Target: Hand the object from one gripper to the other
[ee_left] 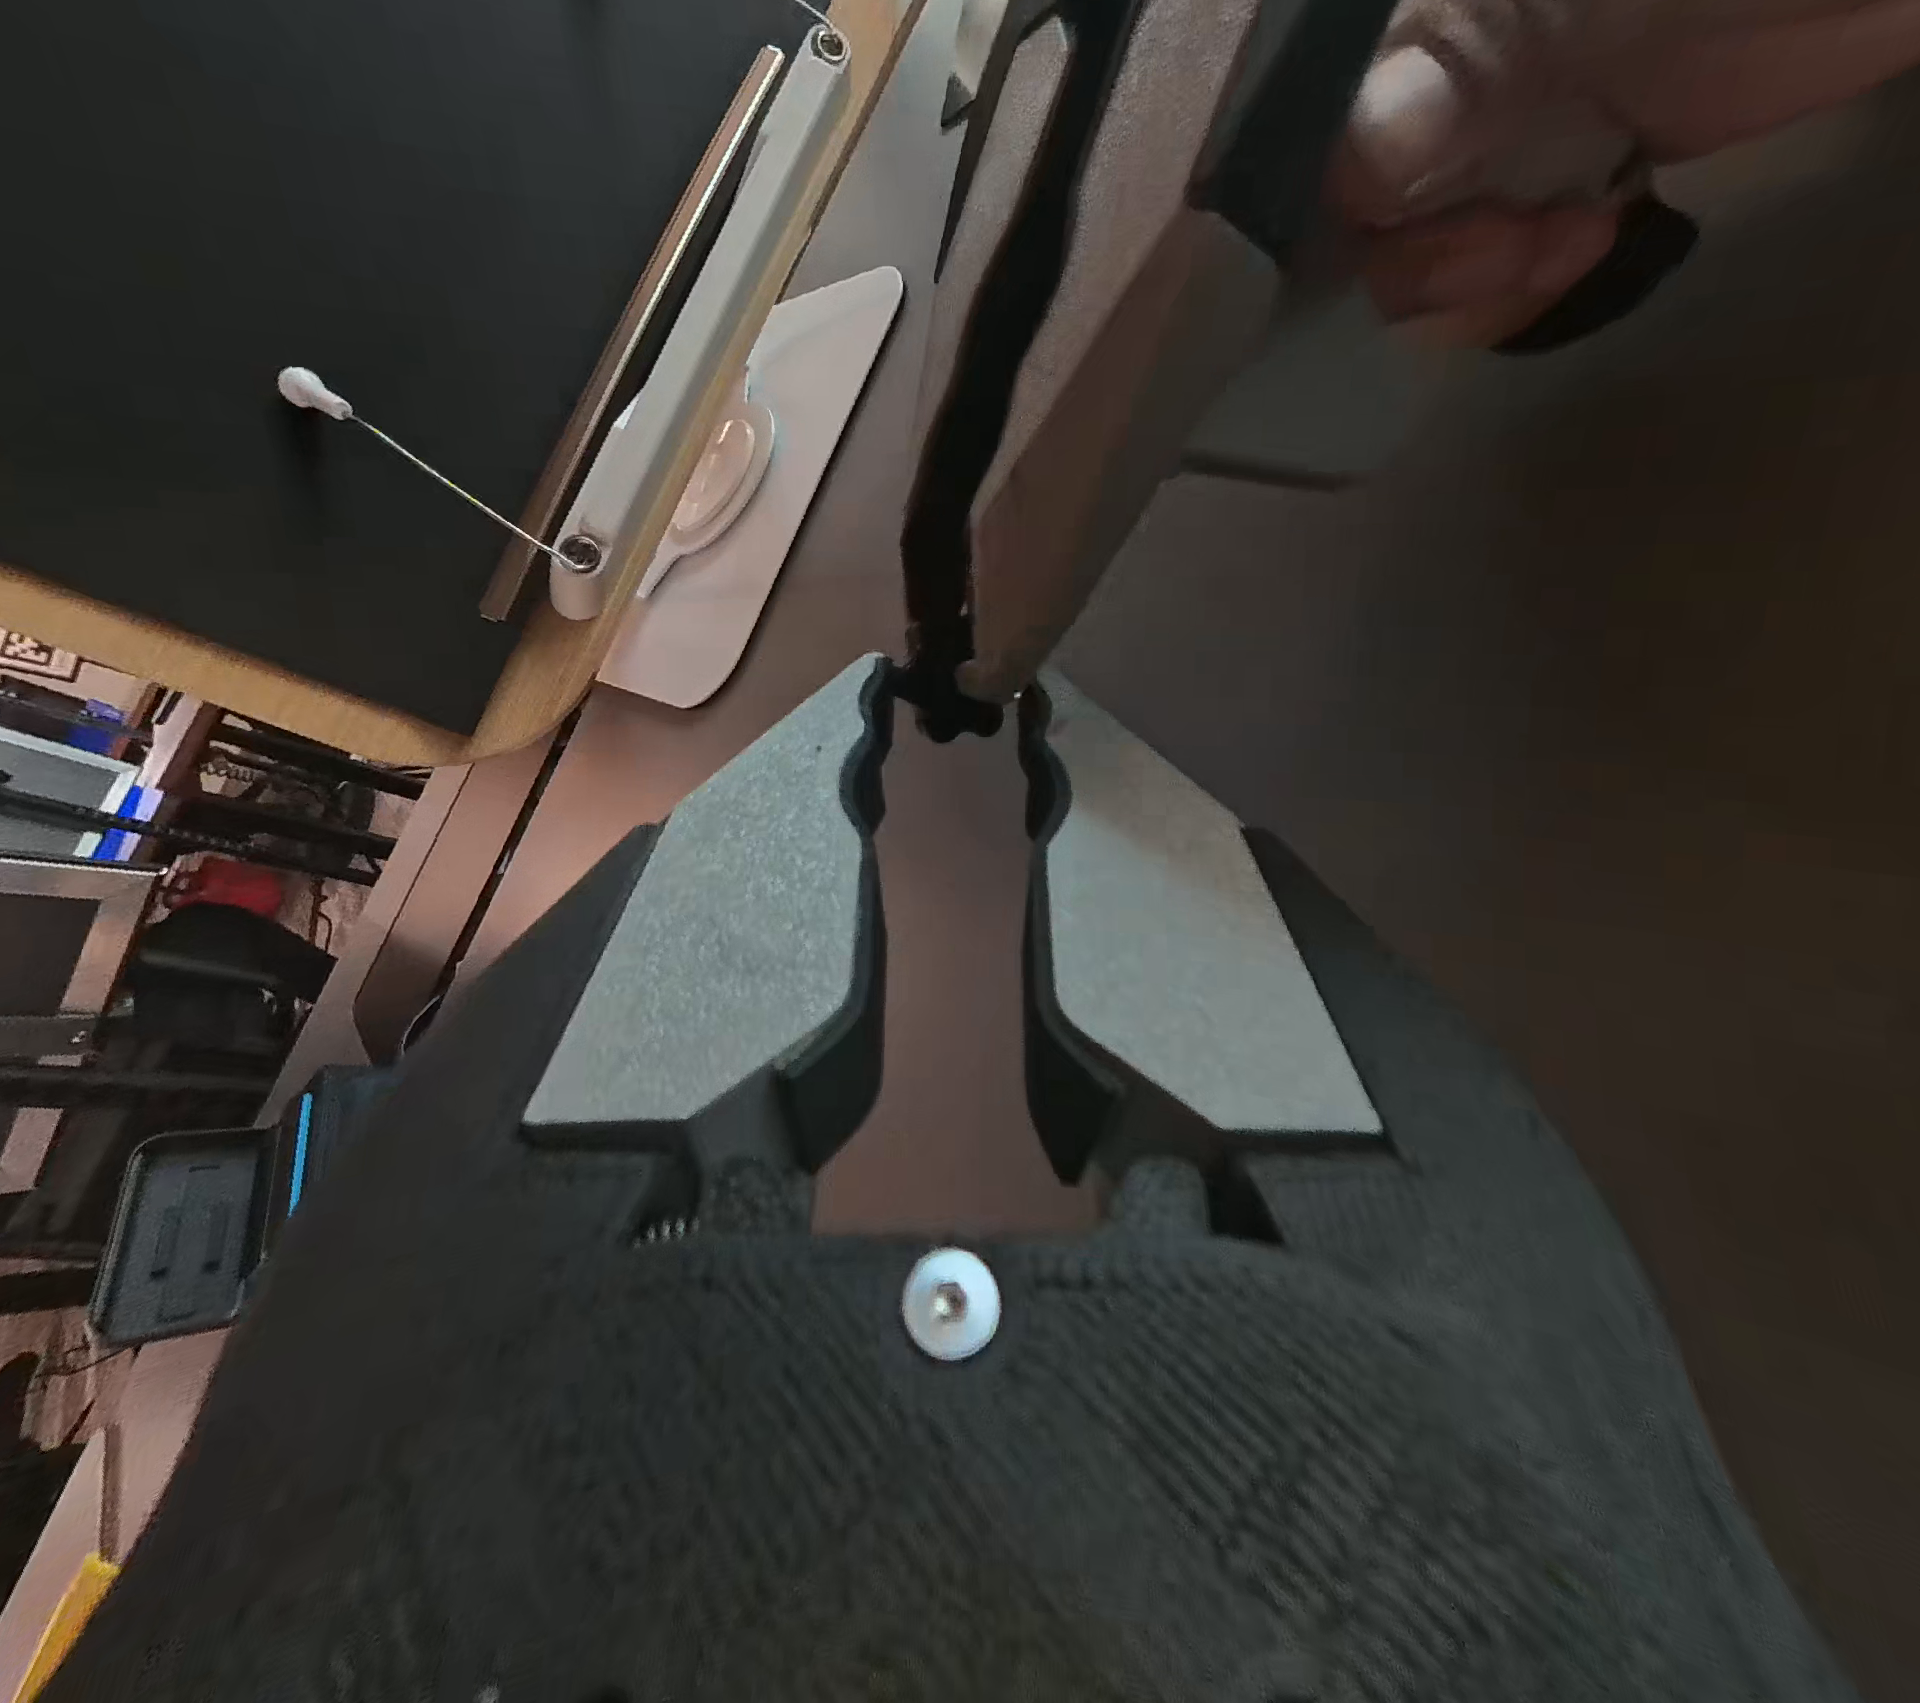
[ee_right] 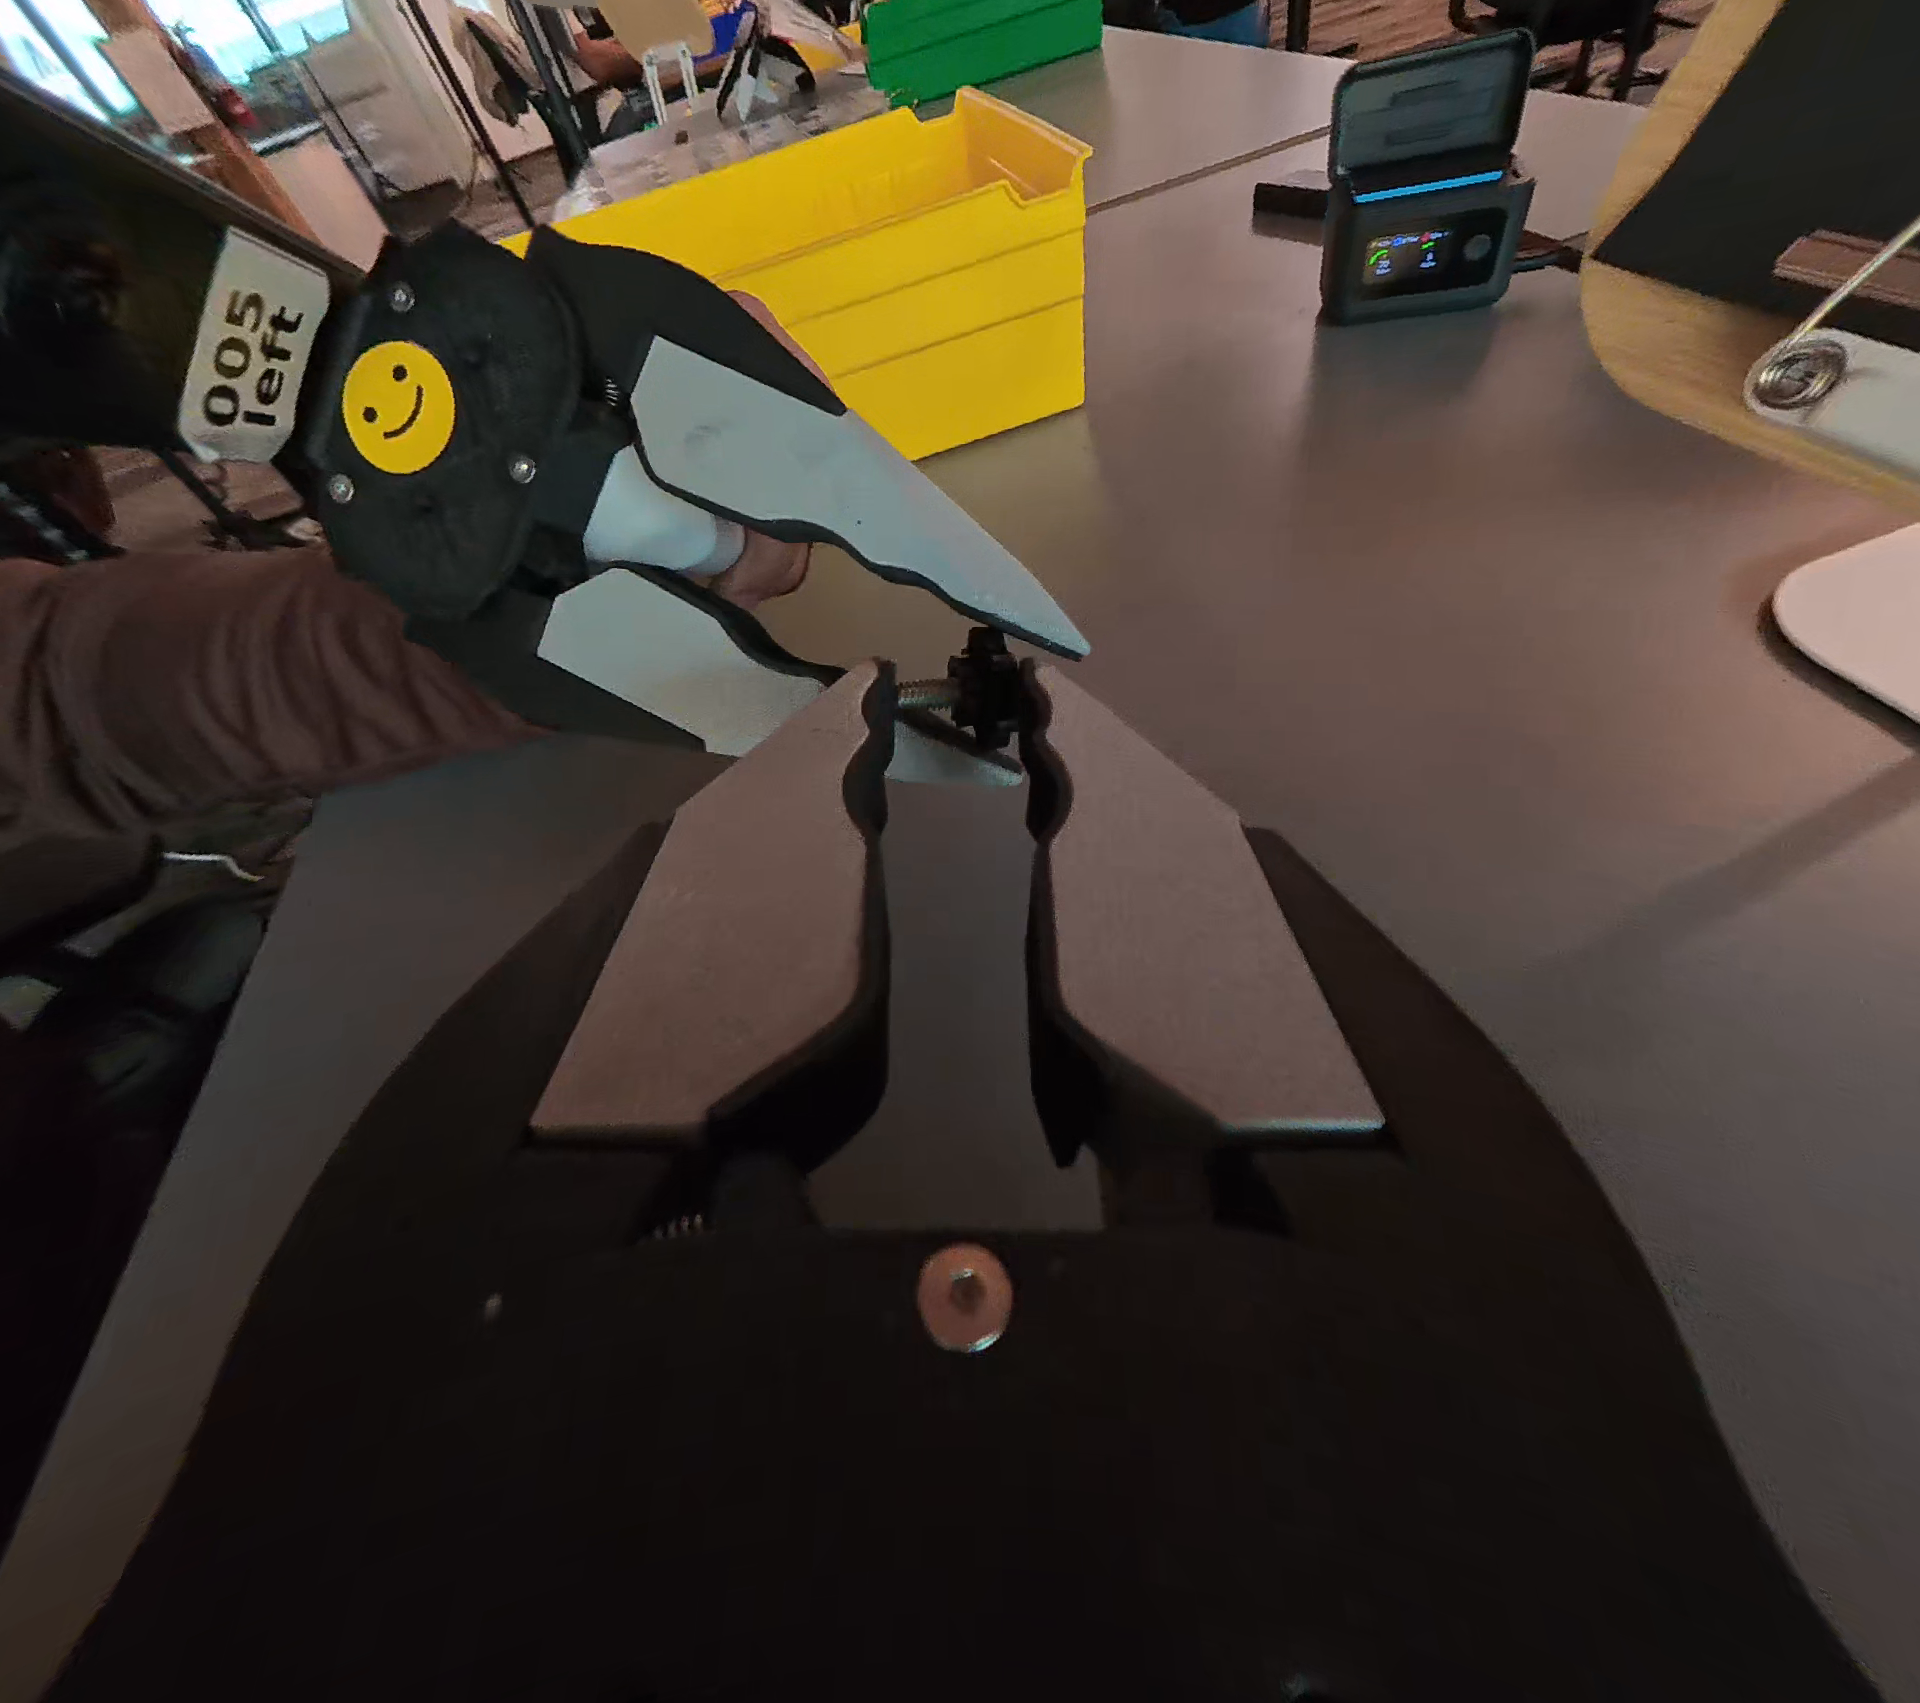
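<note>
The object is a small black knob on a short threaded metal screw. It hangs above the grey table, caught between both grippers. My right gripper is shut on it lengthwise: the screw end meets one fingertip and the knob meets the other. My left gripper comes in from the left of the right wrist view. Its grey fingers close on the knob from above and below. In the left wrist view the knob sits between my fingertips, with the right gripper's fingers reaching down onto it.
A yellow bin and green bins stand behind the left gripper. A small dark device with a lit screen is at the back right. A wooden board with a black mat leans over a white pad. A hand holds the right gripper. The tips of both grippers are at nearly the same place.
</note>
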`<state>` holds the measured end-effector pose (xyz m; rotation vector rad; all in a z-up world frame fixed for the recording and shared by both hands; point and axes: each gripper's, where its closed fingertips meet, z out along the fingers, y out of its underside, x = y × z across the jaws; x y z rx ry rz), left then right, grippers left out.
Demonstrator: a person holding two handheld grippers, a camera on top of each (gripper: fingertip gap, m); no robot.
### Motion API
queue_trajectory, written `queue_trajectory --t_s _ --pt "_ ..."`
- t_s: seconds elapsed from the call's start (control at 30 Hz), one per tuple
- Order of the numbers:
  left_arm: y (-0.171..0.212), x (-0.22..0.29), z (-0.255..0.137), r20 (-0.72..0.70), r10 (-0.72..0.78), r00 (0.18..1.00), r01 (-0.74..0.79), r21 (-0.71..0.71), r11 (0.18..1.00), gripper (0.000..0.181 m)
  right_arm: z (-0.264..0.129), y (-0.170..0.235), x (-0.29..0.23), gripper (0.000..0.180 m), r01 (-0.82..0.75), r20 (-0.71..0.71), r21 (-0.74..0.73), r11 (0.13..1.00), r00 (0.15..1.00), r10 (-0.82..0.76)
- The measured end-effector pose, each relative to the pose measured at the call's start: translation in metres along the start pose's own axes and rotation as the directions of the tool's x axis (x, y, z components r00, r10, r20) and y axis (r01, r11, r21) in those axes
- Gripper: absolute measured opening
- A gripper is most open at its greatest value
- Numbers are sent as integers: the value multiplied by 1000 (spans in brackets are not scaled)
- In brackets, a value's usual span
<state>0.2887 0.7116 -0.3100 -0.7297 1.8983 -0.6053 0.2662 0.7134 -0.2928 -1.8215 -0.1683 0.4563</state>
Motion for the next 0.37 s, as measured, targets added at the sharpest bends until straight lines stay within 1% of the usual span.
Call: queue_trajectory --t_s 0.03,0.2,0.3,0.37 --pt "1 1 1 -2 1 1000 -1 -4 1000 21 0 1 0 20 -13 5 -3 1000 1000 13" --pt "2 2 3 -8 -10 1000 10 -4 1000 21 0 3 3 19 -49 18 -8 999 999 49" --pt "-2 0 1 -7 -11 1000 12 12 1000 20 -3 -2 2 16 -63 28 28 998 998 62" --pt "-2 0 1 1 -1 1000 1 10 1000 20 -3 -2 0 22 -53 32 28 998 998 52"
